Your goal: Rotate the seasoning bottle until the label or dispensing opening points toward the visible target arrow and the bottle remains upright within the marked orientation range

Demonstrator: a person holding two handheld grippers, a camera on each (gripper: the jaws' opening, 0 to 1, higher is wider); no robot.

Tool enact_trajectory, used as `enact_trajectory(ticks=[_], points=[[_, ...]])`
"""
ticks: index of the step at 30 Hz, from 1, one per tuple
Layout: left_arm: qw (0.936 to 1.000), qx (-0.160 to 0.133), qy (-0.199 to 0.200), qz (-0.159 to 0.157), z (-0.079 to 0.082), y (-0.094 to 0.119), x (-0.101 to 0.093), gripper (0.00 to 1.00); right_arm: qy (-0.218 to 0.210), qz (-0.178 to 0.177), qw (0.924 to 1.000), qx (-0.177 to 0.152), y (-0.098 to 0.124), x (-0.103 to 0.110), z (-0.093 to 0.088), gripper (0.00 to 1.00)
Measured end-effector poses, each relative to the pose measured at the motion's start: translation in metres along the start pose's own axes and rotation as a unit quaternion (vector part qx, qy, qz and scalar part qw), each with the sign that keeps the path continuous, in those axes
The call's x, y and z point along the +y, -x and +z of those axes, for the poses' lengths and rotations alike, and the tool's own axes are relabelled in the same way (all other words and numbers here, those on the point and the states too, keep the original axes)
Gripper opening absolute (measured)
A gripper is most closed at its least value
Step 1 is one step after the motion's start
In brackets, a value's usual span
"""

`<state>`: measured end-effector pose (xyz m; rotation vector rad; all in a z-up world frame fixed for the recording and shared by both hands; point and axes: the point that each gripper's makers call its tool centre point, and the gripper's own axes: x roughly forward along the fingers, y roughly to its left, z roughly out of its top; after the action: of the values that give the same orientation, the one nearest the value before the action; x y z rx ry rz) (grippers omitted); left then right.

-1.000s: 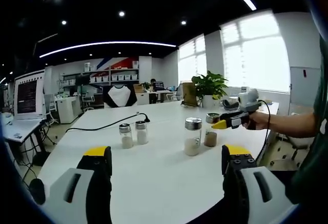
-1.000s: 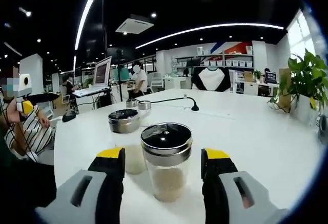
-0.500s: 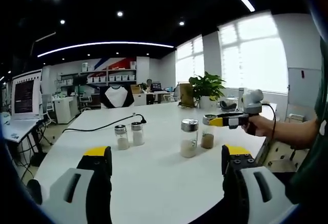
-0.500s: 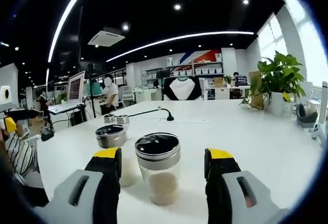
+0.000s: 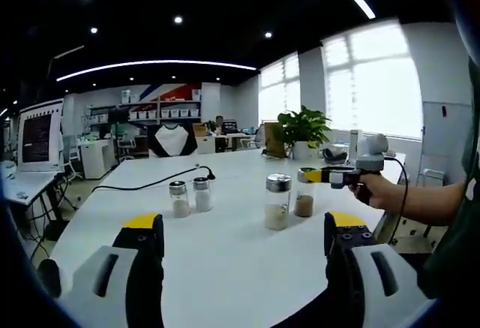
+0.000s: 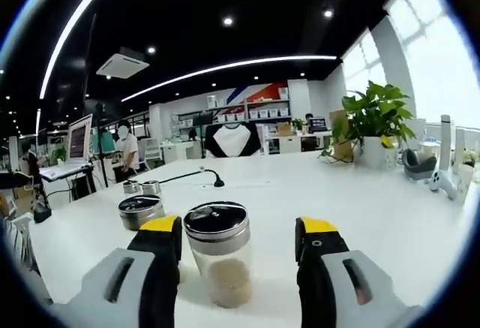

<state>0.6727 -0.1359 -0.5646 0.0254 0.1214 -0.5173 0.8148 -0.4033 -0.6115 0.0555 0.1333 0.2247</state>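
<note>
A glass seasoning bottle (image 6: pixel 218 264) with a steel lid and pale grains stands upright on the white table (image 6: pixel 390 223). It sits between the jaws of my right gripper (image 6: pixel 238 227), nearer the left jaw, with gaps on both sides; this gripper is open. A second steel-lidded bottle (image 6: pixel 141 212) stands just behind, to the left. In the left gripper view, a hand holds the right gripper (image 5: pixel 324 176) at lid height of a brown-filled bottle (image 5: pixel 304 201), beside a taller bottle (image 5: pixel 277 202). My left gripper (image 5: pixel 244 221) is open over bare table, well short of the bottles.
Two small shakers (image 5: pixel 189 196) stand left of the bottles, also seen as shakers (image 6: pixel 141 187). A black cable (image 5: pixel 150 185) runs across the far table. A potted plant (image 6: pixel 373 121) and small devices (image 6: pixel 420 164) stand at the far right. A person (image 6: pixel 128 148) stands in the background.
The right gripper view has swung right and drawn back slightly, so the bottle looks a little smaller. In the left gripper view the right gripper shifted slightly right. Both stay open.
</note>
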Motion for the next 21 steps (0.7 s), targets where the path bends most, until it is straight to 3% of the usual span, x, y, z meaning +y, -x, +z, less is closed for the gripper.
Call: enact_trajectory(ticks=[5,6,7,8,10,14,16,21], points=[[1.0,0.0,0.005,-0.002,-0.003,0.0,-0.001,0.93,-0.004,-0.013,0.9998,0.012,-0.002,0.0,-0.007,0.6],[1.0,0.0,0.007,-0.001,-0.004,0.0,-0.001,0.93,-0.025,0.002,0.9996,-0.011,-0.006,0.005,-0.002,0.59],[1.0,0.0,0.009,-0.001,-0.004,0.0,-0.001,0.93,-0.039,0.01,0.9991,-0.012,-0.006,0.008,-0.002,0.57],[1.0,0.0,0.009,-0.001,-0.004,-0.001,0.0,0.93,-0.055,0.014,0.9984,0.008,-0.007,0.011,-0.01,0.56],[1.0,0.001,0.008,-0.002,-0.005,-0.002,0.0,0.93,-0.004,-0.009,0.9998,0.017,-0.01,0.007,-0.013,0.56],[1.0,0.001,0.008,-0.002,-0.005,-0.003,0.0,0.93,0.009,-0.021,0.9997,0.009,-0.013,0.013,-0.01,0.53],[1.0,0.001,0.009,-0.003,-0.006,-0.003,0.0,0.93,0.026,-0.037,0.9986,0.026,-0.016,0.008,-0.015,0.49],[0.9999,0.003,0.01,-0.002,-0.007,-0.003,0.001,0.93,0.017,-0.019,0.9994,0.023,-0.021,0.013,-0.019,0.39]])
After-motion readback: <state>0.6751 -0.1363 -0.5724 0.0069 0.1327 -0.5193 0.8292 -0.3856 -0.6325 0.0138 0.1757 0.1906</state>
